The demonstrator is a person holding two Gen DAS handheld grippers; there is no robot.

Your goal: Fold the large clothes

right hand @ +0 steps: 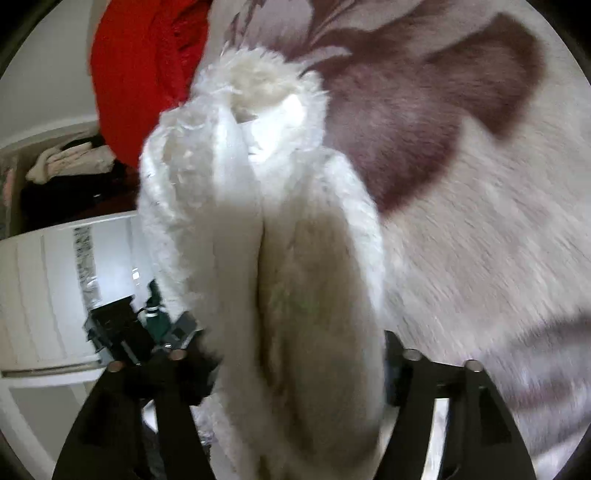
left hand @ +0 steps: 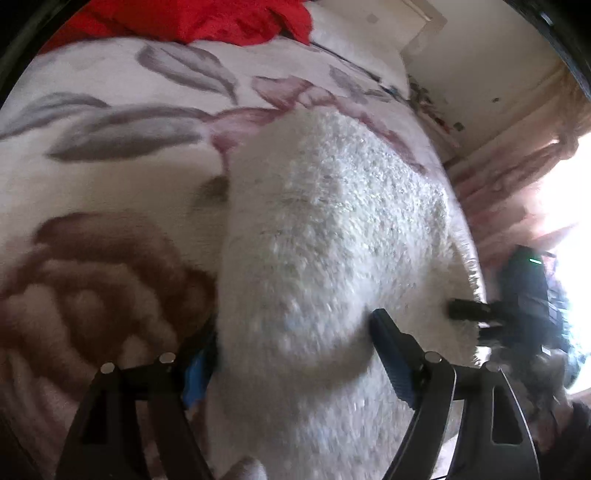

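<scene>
- Support: bed, covered by a cream plush blanket [left hand: 122, 192] with big brown and grey flower and leaf print; fills the left and centre of the left wrist view and the right side and top of the right wrist view [right hand: 480, 229].
- On it: fluffy white garment [left hand: 332, 236], centre of frame, bunched and draped over the blanket.
- On it: red cloth [left hand: 207, 18], crumpled, top edge of frame; upper left in the right wrist view [right hand: 140, 74].
</scene>
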